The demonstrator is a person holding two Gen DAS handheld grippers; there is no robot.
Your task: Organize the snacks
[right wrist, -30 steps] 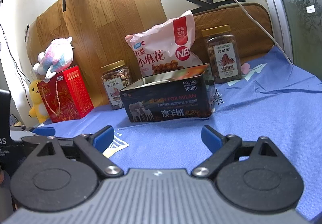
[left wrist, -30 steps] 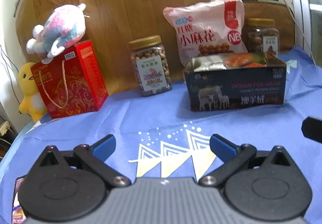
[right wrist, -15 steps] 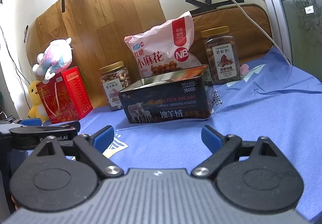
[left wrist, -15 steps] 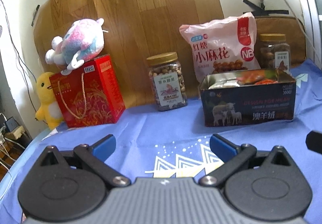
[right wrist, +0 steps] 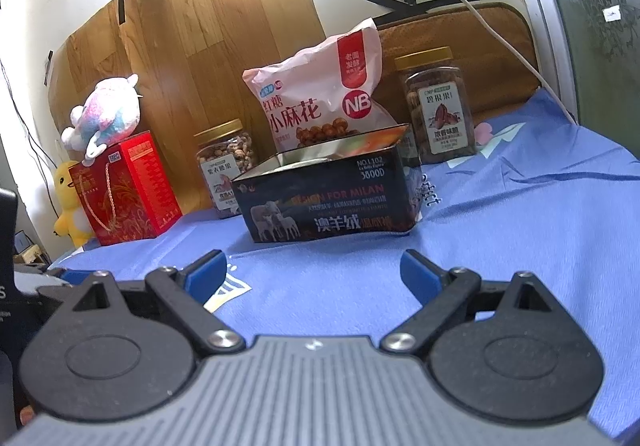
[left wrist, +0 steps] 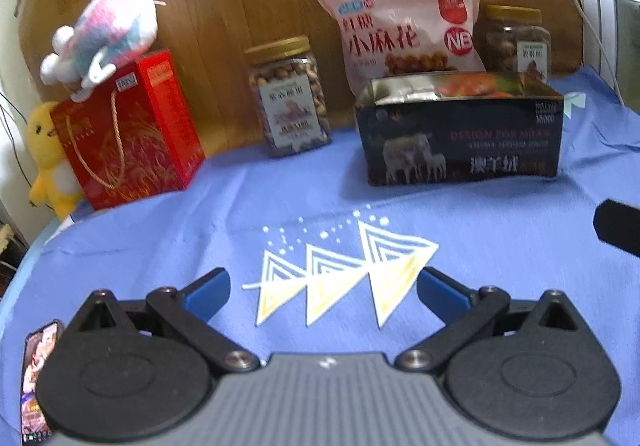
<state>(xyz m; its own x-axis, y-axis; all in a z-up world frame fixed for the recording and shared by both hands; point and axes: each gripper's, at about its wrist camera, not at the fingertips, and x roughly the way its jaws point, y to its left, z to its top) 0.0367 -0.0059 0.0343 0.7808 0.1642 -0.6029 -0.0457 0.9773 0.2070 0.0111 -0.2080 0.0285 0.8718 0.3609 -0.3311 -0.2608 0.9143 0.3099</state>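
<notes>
blue cloth (left wrist: 500, 246) carries dark box (left wrist: 460, 137), jars (left wrist: 288, 97), red box (left wrist: 128, 129).

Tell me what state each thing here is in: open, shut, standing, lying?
Left gripper: jaws open, empty.
Right gripper: jaws open, empty.
Dark box: lidless, packets inside.
Pink bag: sealed, upright behind the box.
Left jar: lid on, upright.
Right jar: lid on, upright.
Red box: closed, plush toy lying on top.
</notes>
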